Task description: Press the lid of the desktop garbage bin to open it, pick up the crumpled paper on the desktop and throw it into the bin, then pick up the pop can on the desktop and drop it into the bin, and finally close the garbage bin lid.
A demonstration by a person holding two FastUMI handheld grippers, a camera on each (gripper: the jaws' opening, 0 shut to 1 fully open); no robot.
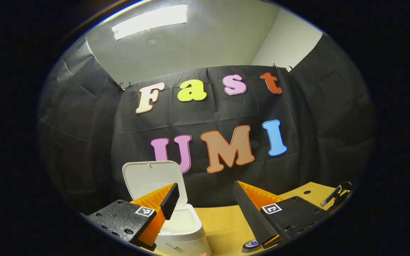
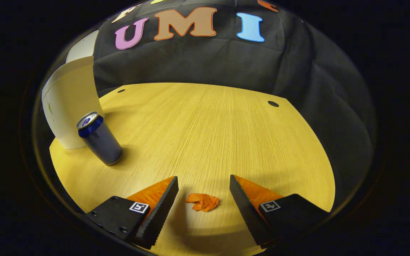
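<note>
In the left gripper view the jaws stand wide apart with nothing between them. The left gripper [image 1: 205, 199] hangs above the desktop garbage bin [image 1: 182, 231], whose lid [image 1: 152, 179] is tipped up and back, so the mouth is open; the gripper's left finger crosses in front of the bin's opening without visibly touching it. A sliver of the pop can [image 1: 251, 244] top shows at the bottom edge beside the right finger. The wooden desktop [image 1: 222, 220] runs behind, and a black clip-like object [image 1: 336, 193] sits at its far right edge; I cannot tell what it is.

In the right gripper view the jaws are likewise spread open and empty. The right gripper [image 2: 204, 193] is lowered toward the crumpled paper [image 2: 202, 202], an orange wad lying on the desktop [image 2: 208, 124] between the two fingers, nearer the left one, touching neither. The pop can [image 2: 99, 138] stands upright just beside the bin [image 2: 70, 103], well apart from the paper.

Risks, as I judge them: the wad is small and flat, so closing too high would miss it, and closing off-centre could nudge it aside. Carrying it to the bin could knock the can standing in the way.

Count: one bin, one lid, one paper wad, one can, two grippers.
</note>
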